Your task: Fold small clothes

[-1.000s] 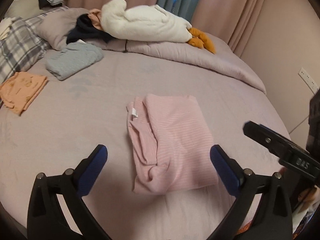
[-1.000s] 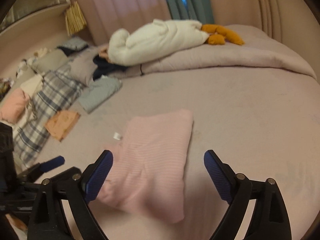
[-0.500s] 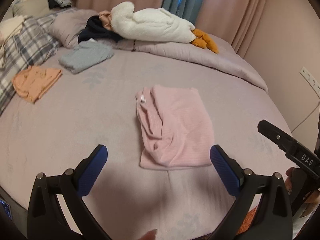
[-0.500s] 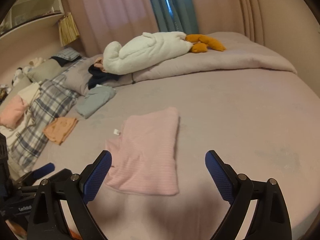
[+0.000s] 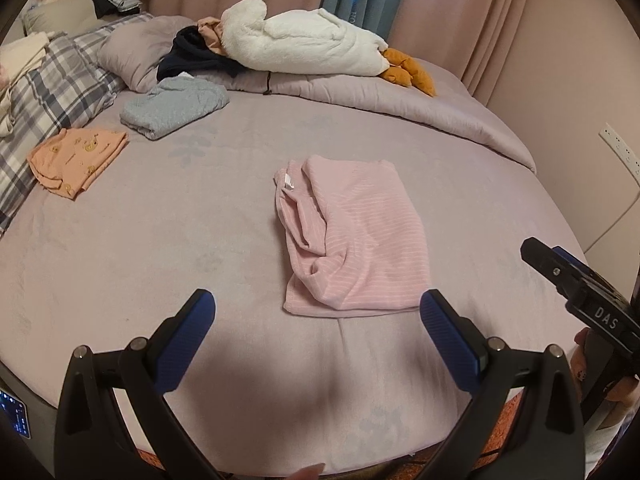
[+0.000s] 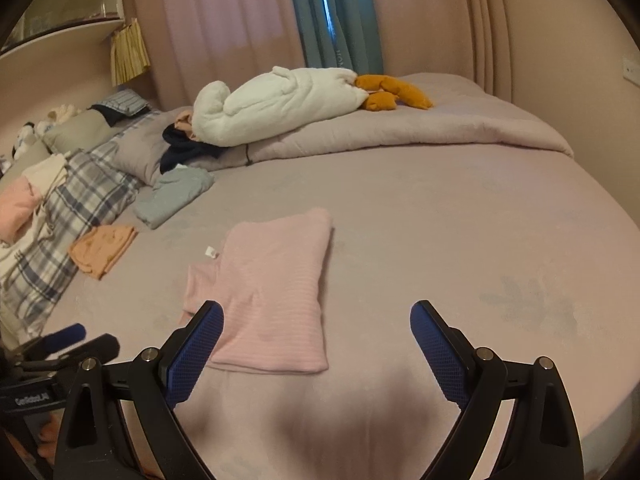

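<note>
Left tongs (image 5: pixel 316 316) spread wide, blue pads far apart, gripping nothing, poised over the near edge of the bed (image 5: pixel 120 248). Right tongs (image 6: pixel 316 326) likewise gaping and empty, over the same lilac sheet.

Folded pink striped garment (image 5: pixel 352 240) lying flat on the sheet just ahead of the left tongs, slightly toward their right finger, its near hem close to that fingertip but apart from it. White label (image 5: pixel 289 184) showing at the far left corner of the fold; loose rumpled layers along its left side. From the right wrist view, same pink striped garment (image 6: pixel 272 288) ahead and left of the right tongs, its near left corner partly behind their left finger; touching or not, hard to tell.

Farther ahead and left of the left tongs: folded grey garment (image 5: pixel 174 106) and, nearer, folded orange garment (image 5: pixel 76 156), both well apart from the pink one. Beyond those, plaid bedding (image 5: pixel 52 92) at the far left. Straight ahead at the far side of the bed, white plush toy (image 5: pixel 304 44) with orange feet resting on a rolled duvet (image 5: pixel 400 108), dark clothing (image 5: pixel 192 56) beside it.

Right tongs also visible at the right edge of the left wrist view.
</note>
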### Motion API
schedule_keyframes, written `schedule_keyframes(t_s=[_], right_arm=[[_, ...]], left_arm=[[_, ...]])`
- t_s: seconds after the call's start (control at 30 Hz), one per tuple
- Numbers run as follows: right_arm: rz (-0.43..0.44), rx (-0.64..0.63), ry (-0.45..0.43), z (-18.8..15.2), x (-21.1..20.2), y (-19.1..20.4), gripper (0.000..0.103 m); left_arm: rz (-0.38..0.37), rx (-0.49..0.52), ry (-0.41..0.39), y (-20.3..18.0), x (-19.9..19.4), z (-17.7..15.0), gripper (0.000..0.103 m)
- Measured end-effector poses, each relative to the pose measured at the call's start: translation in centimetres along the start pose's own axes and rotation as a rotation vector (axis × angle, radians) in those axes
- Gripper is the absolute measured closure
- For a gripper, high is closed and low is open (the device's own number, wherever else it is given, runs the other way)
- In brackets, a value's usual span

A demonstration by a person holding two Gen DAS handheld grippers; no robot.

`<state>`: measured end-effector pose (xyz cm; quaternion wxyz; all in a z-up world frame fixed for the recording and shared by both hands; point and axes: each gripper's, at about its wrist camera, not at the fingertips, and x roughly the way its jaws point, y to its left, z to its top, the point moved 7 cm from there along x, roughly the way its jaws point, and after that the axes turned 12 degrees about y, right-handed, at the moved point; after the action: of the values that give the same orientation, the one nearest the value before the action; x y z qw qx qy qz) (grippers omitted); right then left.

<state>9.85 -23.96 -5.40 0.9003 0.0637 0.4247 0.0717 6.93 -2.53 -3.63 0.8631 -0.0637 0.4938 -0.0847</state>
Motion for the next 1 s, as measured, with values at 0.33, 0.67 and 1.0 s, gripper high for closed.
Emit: schedule_keyframes(t_s=[0.33,0.67,1.0], right_arm=[[-0.014,-0.02,-0.018,0.0,-0.6,0.3,0.009],[-0.004,-0.003,0.01,-0.5,0.3,0.7,0.009],[-0.023,-0.026,0.044,-1.0,1.0,1.7,0.009]], left_arm=[[0.016,0.049,-0.031,-0.5,-1.0,-0.1,0.0],[0.011,0.056,-0.023,-0.5,-0.8,-0.6,0.0],[-0.001,0.05,-0.004,-0.2,-0.3,-0.6,0.0]])
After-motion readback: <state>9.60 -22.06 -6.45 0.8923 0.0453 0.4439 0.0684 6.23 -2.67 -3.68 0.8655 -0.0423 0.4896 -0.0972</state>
